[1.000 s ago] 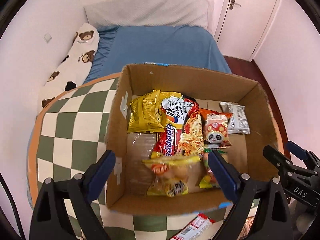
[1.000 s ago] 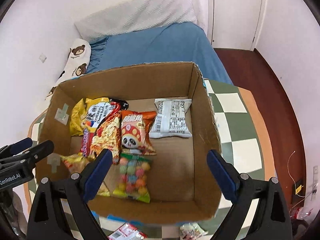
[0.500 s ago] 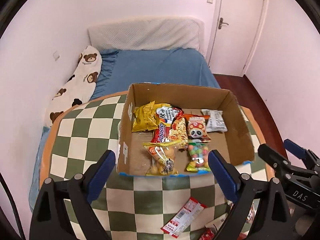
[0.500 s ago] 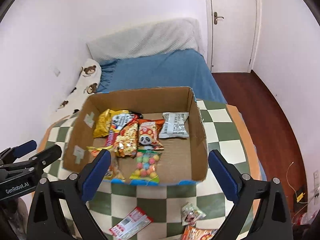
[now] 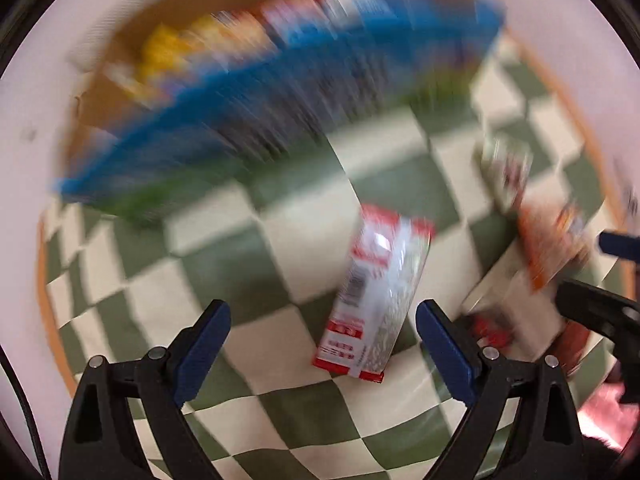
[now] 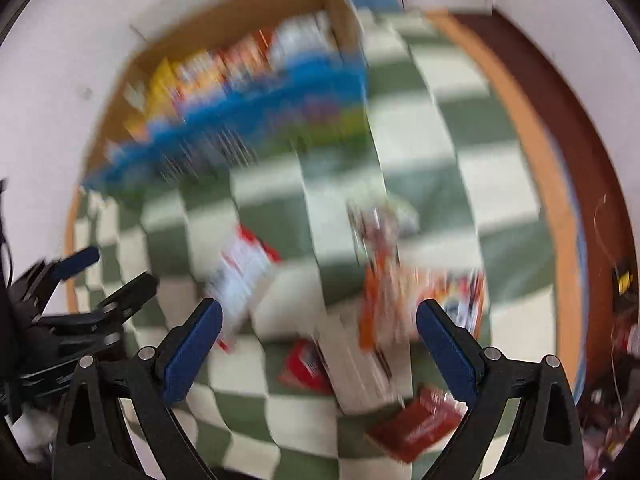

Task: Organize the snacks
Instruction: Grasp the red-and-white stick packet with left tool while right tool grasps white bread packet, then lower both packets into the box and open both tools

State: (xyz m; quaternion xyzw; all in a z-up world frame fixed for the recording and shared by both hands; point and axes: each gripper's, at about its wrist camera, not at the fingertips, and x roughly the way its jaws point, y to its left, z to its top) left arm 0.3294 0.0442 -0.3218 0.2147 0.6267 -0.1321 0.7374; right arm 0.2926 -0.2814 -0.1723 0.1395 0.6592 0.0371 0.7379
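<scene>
Both views heavily motion-blurred. Left hand-held gripper [image 5: 322, 334] was released, jaws spread wide, nothing between them; it hung over the checkered counter [image 5: 256, 256]. A red-and-white snack packet [image 5: 374, 298] lay flat on the counter just ahead, nearer the right finger. Right hand-held gripper [image 6: 318, 334] was likewise released and empty, above an orange snack packet [image 6: 400, 304]. Cardboard box [image 6: 224, 24] of snacks sat at the far left; contents unreadable.
</scene>
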